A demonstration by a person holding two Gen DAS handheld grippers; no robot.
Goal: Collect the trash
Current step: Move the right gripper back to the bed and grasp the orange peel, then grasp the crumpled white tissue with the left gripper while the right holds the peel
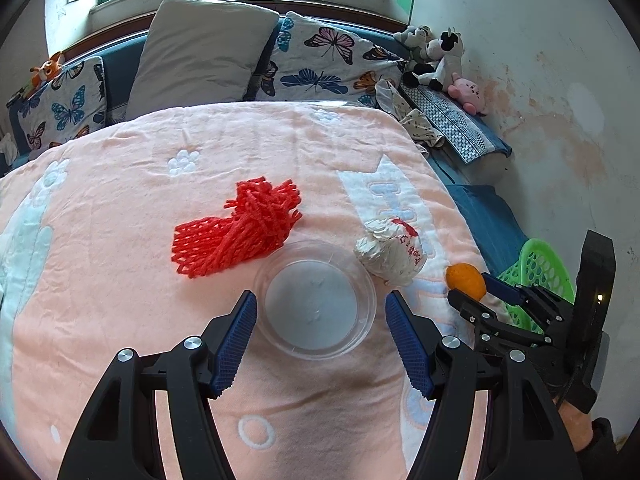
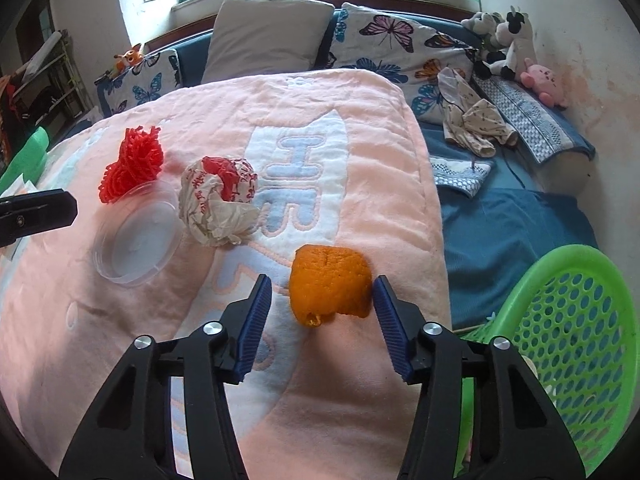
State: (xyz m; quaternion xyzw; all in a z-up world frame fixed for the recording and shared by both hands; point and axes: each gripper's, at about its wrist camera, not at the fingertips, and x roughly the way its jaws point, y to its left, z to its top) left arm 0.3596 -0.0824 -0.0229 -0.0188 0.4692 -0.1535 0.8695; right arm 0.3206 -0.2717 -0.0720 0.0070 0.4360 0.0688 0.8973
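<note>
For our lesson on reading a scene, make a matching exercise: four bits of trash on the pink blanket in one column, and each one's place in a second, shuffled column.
Things:
1. orange peel
2. clear lid
3. red net
4. crumpled wrapper

Places:
A. between the left claw's open jaws
B. between lid and peel
C. between the right claw's jaws
D. beyond the lid, touching its far rim

Pairs: 1-C, 2-A, 3-D, 4-B

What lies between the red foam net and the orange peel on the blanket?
The crumpled paper wrapper lies between the red foam net and the orange peel, with the clear plastic lid beside it; the right wrist view shows it best.
</note>
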